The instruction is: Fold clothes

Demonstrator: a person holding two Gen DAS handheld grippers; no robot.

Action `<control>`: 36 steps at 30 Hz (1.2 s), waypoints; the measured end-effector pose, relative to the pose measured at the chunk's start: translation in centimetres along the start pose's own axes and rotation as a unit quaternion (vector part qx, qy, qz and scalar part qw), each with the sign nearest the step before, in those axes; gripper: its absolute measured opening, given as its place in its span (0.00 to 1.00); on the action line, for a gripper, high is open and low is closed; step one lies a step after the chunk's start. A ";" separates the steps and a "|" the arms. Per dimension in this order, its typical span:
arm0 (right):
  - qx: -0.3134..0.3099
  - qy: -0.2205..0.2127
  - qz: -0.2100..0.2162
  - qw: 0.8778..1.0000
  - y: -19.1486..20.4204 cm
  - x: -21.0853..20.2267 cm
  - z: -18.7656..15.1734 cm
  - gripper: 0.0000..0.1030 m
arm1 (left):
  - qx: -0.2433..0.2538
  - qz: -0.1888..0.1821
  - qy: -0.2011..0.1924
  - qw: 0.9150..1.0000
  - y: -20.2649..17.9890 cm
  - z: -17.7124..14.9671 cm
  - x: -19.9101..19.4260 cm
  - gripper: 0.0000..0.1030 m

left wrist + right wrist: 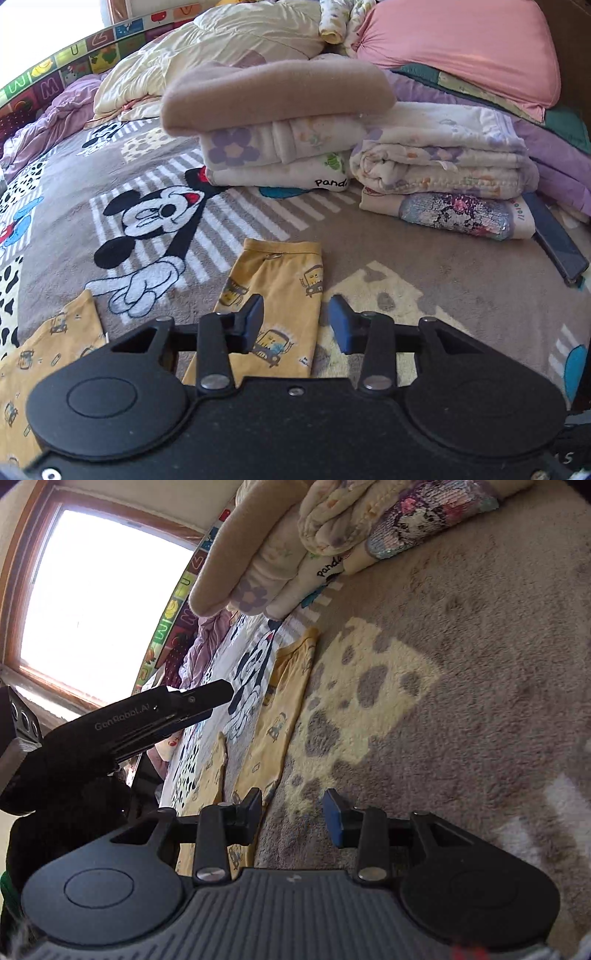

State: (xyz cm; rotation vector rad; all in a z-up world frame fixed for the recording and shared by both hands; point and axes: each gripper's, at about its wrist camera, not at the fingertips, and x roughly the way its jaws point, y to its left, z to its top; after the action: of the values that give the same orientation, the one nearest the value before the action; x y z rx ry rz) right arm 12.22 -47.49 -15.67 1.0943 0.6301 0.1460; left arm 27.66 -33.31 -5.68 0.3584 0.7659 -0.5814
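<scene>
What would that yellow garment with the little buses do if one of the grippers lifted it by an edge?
The yellow garment would probably droop and unfold, since it lies thin and flat on the plush blanket, following its surface. It looks light for its size, so a pinch should lift it. Pushed, it would likely bunch up rather than slide, because the pile looks grippy.

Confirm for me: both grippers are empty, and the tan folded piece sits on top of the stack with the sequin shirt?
Not quite. The tan folded piece tops the stack with the "panda" garment, as the left wrist view shows. The sequin shirt lies under the neighbouring stack. Left gripper and right gripper are empty.
</scene>
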 end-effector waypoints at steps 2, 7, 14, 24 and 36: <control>0.029 -0.009 0.009 0.999 -1.1 -0.5 0.6 0.36 | 0.008 0.000 0.011 1.000 -0.5 0.3 1.4 0.34; 0.082 -0.020 0.032 0.996 -3.0 -1.0 1.6 0.34 | 0.033 0.007 0.033 0.999 -1.8 1.0 4.6 0.30; 0.093 -0.025 0.037 0.995 -3.1 -0.5 2.3 0.34 | 0.086 0.045 0.040 0.995 -3.3 0.7 7.1 0.07; 0.033 0.021 0.055 0.998 -1.1 0.8 2.2 0.42 | -0.029 -0.002 -0.028 0.999 3.5 1.6 0.6 0.02; -0.276 0.090 -0.015 0.957 8.9 4.9 -4.8 0.49 | -0.174 0.002 -0.124 0.977 15.9 -1.9 -11.5 0.01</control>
State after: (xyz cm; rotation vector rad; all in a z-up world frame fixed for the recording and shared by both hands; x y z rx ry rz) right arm 15.33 -37.58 -11.44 0.5339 0.7141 0.3750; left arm 29.68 -15.75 2.99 -0.0369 0.6112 -0.4657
